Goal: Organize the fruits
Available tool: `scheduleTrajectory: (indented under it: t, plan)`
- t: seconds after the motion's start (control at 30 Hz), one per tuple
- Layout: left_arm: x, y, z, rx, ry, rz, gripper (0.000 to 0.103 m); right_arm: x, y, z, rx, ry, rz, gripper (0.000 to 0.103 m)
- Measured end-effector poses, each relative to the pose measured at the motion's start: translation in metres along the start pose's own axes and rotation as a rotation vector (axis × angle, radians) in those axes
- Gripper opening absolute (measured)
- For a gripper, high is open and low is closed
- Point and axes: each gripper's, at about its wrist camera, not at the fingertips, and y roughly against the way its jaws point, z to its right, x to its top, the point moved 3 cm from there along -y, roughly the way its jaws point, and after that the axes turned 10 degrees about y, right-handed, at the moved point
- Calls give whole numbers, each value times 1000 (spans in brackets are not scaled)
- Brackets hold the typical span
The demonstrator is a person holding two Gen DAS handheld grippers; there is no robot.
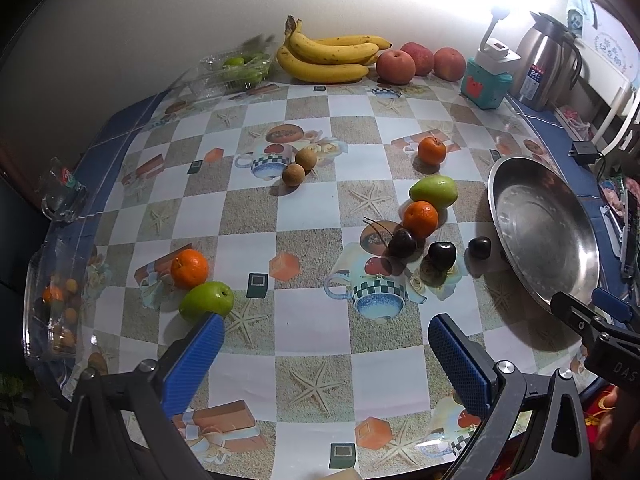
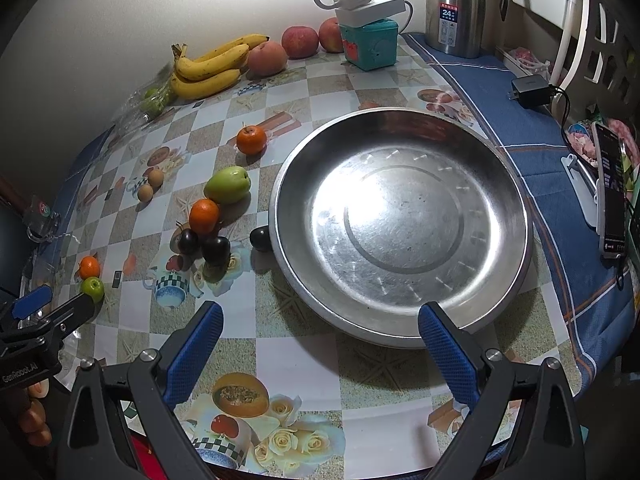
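From my left claw's camera, my left claw is wide open and holds nothing. Its left blue finger sits just in front of a green fruit, and I cannot tell if they touch. An orange is right behind that green fruit, touching it. In the middle of the table are two small brown round fruits, side by side. More to the right there is another orange, then a bigger green fruit with a third orange pressed against it. Near those are three dark cherries in a row. The big shiny metal pan is on the right with nothing in it. At the back by the wall are yellow bananas and three red apples. From my right claw's camera, my right claw is wide open too and holds nothing. Its right blue finger is over the near rim of the metal pan, which is bare inside. The cherries, oranges and green fruits lie on the table to the left of the pan, and one dark cherry is right by its rim. My left claw shows at the far left, beside the small green fruit.
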Motion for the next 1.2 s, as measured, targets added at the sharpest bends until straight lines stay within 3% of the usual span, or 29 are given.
scheduleTrajectory:
  t: [1.2]
  plan:
    - [-3, -2, -4, -2, 9, -6, 103, -1, -1, 1, 0, -3, -4, 98]
